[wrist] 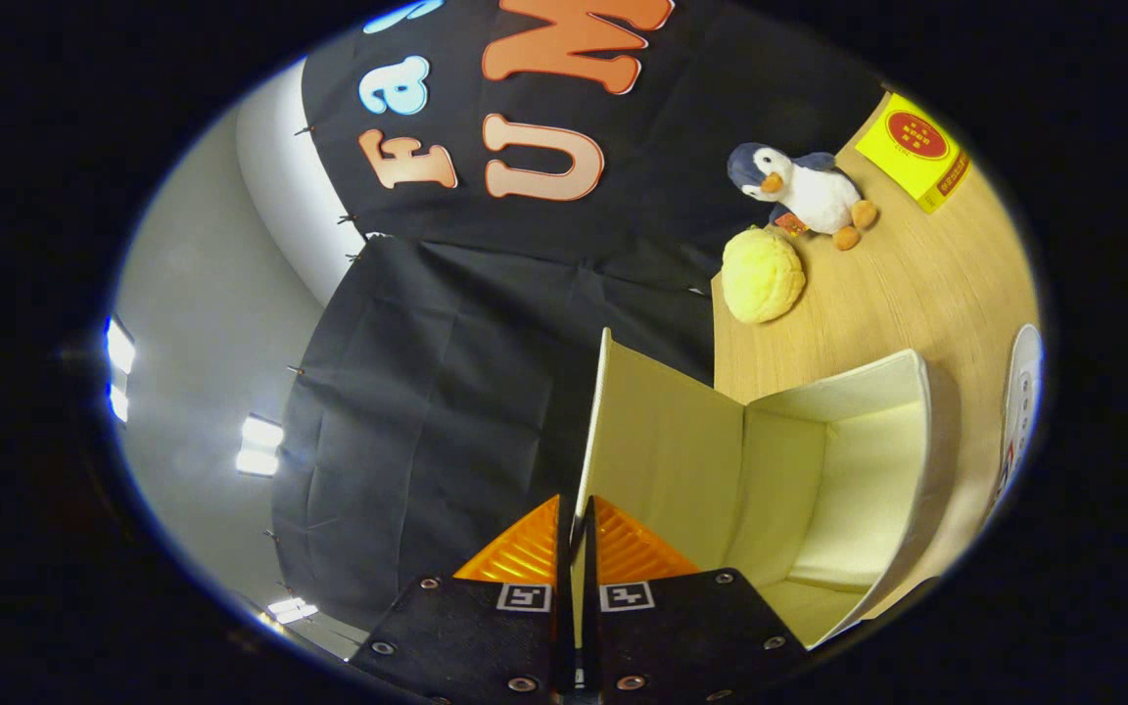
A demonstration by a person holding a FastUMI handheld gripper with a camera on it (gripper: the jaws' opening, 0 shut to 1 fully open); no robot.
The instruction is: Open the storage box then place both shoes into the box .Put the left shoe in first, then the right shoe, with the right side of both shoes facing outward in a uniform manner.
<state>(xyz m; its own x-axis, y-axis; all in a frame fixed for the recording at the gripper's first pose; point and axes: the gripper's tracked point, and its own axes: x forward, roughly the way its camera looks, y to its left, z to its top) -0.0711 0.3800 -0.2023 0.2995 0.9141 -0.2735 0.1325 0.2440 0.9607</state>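
On the wooden table [916, 284], claw [576, 534] clamped on the storage box [819, 490] lid [657, 460], lifted open

- The cream fabric storage box [848, 470] rests on the light wooden surface [916, 284], open, its pale padded interior showing with nothing inside.
- Its flat cream lid flap [667, 450] is swung up on edge, away from the box's opening; the flap's thin near edge runs down into the tongs [576, 534], whose two fingers are closed against it from either side.
- A white shoe [1022, 411] lies on the surface just beyond the box's far wall, seen only in part.
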